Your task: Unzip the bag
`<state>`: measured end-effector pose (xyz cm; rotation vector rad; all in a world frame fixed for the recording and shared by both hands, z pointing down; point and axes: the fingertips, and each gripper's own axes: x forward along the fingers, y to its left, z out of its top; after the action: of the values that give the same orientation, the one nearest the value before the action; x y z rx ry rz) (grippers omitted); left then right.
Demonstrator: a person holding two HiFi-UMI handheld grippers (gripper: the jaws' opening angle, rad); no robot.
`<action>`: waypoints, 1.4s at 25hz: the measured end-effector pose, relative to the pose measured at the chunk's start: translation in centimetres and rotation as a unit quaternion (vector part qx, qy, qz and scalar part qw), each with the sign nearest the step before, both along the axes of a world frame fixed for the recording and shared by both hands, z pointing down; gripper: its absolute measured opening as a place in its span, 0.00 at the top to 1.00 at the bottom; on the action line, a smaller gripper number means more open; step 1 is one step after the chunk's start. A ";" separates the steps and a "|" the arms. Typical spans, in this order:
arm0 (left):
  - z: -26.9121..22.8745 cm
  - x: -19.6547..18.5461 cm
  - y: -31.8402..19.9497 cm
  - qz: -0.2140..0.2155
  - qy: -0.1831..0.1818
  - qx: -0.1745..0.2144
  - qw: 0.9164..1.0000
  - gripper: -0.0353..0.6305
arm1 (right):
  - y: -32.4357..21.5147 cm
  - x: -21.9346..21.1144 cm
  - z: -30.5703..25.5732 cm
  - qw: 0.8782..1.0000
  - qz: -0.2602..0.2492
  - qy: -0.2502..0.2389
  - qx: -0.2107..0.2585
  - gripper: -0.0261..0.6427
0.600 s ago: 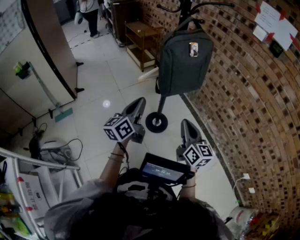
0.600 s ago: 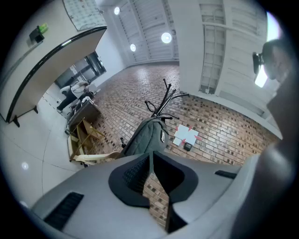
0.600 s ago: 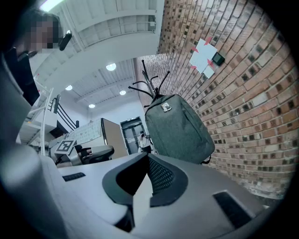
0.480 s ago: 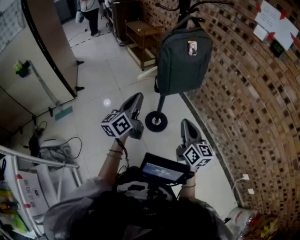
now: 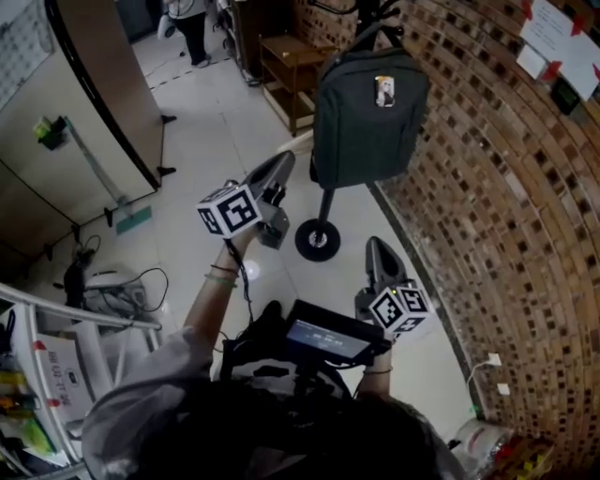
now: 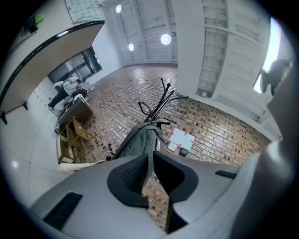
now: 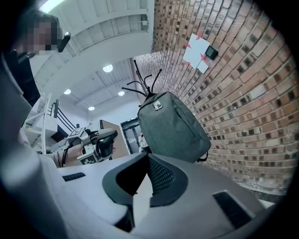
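Note:
A dark grey-green backpack [image 5: 368, 117] hangs from a black coat stand against the brick wall, with a small tag [image 5: 384, 91] near its top. It also shows in the left gripper view [image 6: 138, 142] and the right gripper view [image 7: 170, 126]. My left gripper [image 5: 281, 169] is raised just left of the bag's lower edge, apart from it, its jaws together on nothing [image 6: 150, 156]. Lower and nearer to me, my right gripper [image 5: 378, 251] is shut and empty [image 7: 147, 158], pointing level at the bag from a distance.
The stand's round black base [image 5: 317, 240] sits on the tiled floor below the bag. A wooden shelf [image 5: 286, 61] stands behind it and the brick wall [image 5: 487, 187] runs along the right. A person [image 5: 192, 23] stands far back. Cables and a rack lie at left.
My left gripper has risen and moved forward toward the bag's lower left side. The right gripper has stayed where it was.

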<state>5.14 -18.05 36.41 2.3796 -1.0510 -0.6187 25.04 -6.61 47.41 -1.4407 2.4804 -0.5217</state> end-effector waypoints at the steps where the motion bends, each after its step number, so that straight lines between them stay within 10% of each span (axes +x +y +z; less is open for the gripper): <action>1: -0.6 0.2 -0.5 0.002 0.002 0.003 1.000 0.89 | -0.3 0.1 -0.1 1.000 0.003 -0.001 0.002 0.97; 14: -7.1 0.2 -8.6 0.100 0.068 0.023 0.992 0.82 | -7.0 -1.8 -2.2 0.998 0.052 0.013 0.019 0.97; 35: -8.5 3.0 -13.9 0.341 0.219 -0.067 0.912 0.82 | -11.5 -4.3 -2.7 0.986 0.162 0.034 0.023 0.97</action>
<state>8.18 -31.92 27.94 2.1327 -0.0444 -0.7245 20.70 -18.14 44.72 -1.8223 2.2228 -0.3533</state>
